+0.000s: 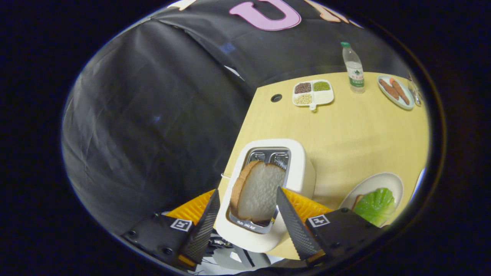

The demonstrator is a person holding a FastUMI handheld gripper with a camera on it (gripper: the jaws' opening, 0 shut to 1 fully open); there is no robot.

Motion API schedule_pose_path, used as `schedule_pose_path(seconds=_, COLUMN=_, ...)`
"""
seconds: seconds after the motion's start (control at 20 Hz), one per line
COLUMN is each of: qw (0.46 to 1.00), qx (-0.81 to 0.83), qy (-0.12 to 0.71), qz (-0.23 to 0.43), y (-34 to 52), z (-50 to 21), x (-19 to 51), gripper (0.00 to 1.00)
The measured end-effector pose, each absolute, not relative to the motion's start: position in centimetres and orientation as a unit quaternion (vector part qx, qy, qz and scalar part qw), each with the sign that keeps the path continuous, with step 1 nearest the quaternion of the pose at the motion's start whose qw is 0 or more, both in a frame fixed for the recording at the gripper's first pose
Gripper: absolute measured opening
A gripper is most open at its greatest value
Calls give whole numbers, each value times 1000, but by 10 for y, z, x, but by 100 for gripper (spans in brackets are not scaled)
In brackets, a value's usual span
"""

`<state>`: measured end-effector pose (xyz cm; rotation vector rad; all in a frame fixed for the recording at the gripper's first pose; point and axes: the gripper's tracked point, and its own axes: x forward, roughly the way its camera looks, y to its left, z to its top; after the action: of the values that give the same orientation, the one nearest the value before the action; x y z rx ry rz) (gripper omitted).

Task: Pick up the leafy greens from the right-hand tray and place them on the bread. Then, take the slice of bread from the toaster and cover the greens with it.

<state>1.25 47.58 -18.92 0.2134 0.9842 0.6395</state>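
Gripper (248, 203) spread wide at toaster (303, 168).
Fingers flank the bread slice (257, 193) without contact; leafy greens (375, 205) rest on plate (378, 182) nearby.

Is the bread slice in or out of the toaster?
In. The bread slice stands in the toaster slot, top sticking out, between the open gripper fingers, neither touching it.

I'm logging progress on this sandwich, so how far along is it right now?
Done: the leafy greens already lie on the bread on the white plate. In hand: the gripper is open, its fingers on either side of the bread slice standing in the toaster, not pressing it. Left: grip the slice, lift it out and cover the greens.
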Motion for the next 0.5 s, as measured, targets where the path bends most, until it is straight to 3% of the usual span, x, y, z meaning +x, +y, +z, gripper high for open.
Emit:
schedule_pose_path(seconds=0.4, qw=847, qx=47, qy=454, qz=273, y=464, z=-202, x=18, gripper=42)
schedule_pose_path(seconds=0.5, qw=853, qx=40, qy=450, qz=262, y=458, z=-201, x=23, gripper=26)
